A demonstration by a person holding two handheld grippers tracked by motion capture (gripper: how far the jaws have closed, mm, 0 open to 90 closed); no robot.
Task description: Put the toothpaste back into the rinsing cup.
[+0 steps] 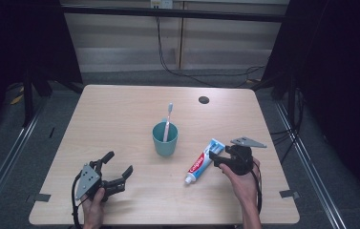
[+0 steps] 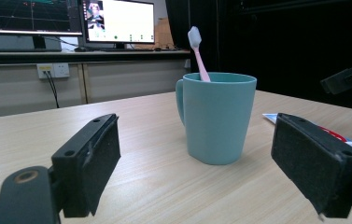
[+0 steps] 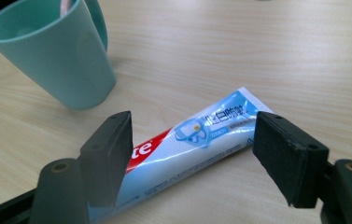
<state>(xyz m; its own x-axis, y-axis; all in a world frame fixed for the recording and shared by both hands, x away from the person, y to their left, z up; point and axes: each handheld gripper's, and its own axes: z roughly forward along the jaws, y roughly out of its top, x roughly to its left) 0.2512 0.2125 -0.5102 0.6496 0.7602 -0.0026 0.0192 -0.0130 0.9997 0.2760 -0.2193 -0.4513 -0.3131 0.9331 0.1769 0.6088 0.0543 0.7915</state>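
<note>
A teal cup (image 1: 164,139) stands at the middle of the wooden table (image 1: 120,109) with a pink toothbrush (image 1: 168,121) upright in it. To its right a blue, white and red toothpaste tube (image 1: 205,161) lies flat, cap toward the front edge. My right gripper (image 1: 217,160) is open over the tube's flat end. In the right gripper view the pads straddle the tube (image 3: 201,135) without pressing it, and the cup (image 3: 57,60) is at upper left. My left gripper (image 1: 120,162) rests open at front left, empty, facing the cup (image 2: 218,116).
A small black round mark (image 1: 204,99) lies on the table's far right part. Black cables (image 1: 177,71) trail over the floor behind the table. Monitors (image 2: 117,21) sit on a desk in the background of the left gripper view.
</note>
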